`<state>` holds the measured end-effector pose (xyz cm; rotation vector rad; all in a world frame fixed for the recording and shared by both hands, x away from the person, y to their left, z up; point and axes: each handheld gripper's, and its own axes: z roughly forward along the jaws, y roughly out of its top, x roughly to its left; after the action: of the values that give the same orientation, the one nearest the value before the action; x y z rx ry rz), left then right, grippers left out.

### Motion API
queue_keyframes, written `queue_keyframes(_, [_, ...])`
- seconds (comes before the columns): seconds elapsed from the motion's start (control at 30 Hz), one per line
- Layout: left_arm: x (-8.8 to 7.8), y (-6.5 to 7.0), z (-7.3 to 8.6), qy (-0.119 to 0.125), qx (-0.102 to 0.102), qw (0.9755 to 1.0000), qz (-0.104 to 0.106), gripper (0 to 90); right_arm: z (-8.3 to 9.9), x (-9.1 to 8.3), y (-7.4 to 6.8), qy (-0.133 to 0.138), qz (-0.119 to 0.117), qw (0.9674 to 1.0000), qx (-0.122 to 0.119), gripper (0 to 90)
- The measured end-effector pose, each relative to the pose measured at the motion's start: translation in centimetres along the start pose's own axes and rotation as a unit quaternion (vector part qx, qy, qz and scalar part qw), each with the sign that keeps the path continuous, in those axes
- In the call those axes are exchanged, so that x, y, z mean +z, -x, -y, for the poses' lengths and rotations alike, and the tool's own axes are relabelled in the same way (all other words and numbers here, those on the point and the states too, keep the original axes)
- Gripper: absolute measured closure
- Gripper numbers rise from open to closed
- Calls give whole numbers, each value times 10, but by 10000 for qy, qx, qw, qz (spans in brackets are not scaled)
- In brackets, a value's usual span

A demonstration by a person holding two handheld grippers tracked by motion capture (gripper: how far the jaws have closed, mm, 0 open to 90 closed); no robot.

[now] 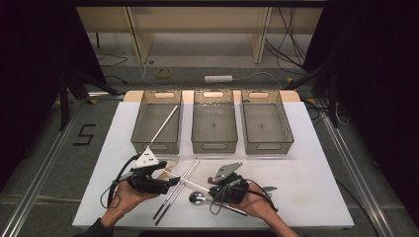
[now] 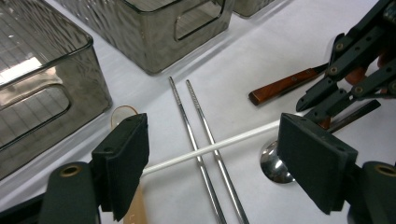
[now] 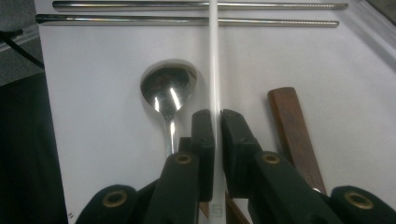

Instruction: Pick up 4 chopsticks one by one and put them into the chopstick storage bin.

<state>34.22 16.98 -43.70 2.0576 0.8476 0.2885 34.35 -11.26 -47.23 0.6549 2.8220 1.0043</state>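
Note:
A white chopstick (image 3: 214,56) lies across a pair of metal chopsticks (image 3: 187,20) on the white table. My right gripper (image 3: 217,119) is shut on its near end, with the pads pressing both sides. A steel spoon (image 3: 168,86) lies just left of those jaws and a wooden handle (image 3: 289,126) just right. My left gripper (image 2: 219,158) stands open and wide, its jaws either side of the white chopstick (image 2: 219,144) and the metal chopsticks (image 2: 205,140). In the high view the left gripper (image 1: 173,180) and right gripper (image 1: 213,187) face each other near the front edge.
Three clear grey bins (image 1: 155,146) (image 1: 213,147) (image 1: 269,147) stand in a row at the back; the left one holds another white chopstick (image 1: 164,126). A pale wooden spoon (image 2: 123,114) lies by the left jaw. Open table lies to the right.

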Motion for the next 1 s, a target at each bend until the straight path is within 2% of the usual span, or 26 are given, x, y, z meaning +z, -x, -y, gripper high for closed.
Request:
queue_keyframes(0.17, [6, 6, -2, -150, 210, 9996, 134, 248, -3, -7, 0, 45, -30, 9999, -122, 848])
queue_keyframes(0.23, [8, 8, -3, -234, 339, 9991, 139, 248, -3, -10, 1, 43, 4, 9996, -266, 848])
queue_keyframes(0.3, [12, 11, -5, -324, 472, 9982, 168, 249, -4, -12, 1, 50, -16, 9997, -245, 848])
queue_keyframes(0.43, [20, 15, -8, -446, 689, 9964, 231, 259, -6, -16, 2, 37, -5, 9993, -359, 848])
queue_keyframes(0.47, [22, 17, -9, -517, 802, 9951, 249, 260, -6, -16, 2, 26, -21, 9993, -379, 848])
queue_keyframes(0.57, [26, 20, -11, -646, 944, 9930, 306, 268, -7, -18, 1, 16, -57, 9989, -456, 848])
queue_keyframes(0.73, [33, 26, -13, -887, 1257, 9874, 379, 295, -9, -21, 0, 9, -114, 9983, -567, 848])
queue_keyframes(0.87, [37, 32, -15, -1089, 1479, 9820, 433, 328, -12, -25, -2, -1, -141, 9981, -595, 848])
queue_keyframes(0.9, [38, 34, -16, -1095, 1511, 9815, 431, 338, -12, -25, -2, -9, -151, 9980, -608, 848])
queue_keyframes(1.0, [39, 37, -17, -1223, 1688, 9769, 463, 380, -13, -26, -3, -29, -199, 9975, -670, 848])
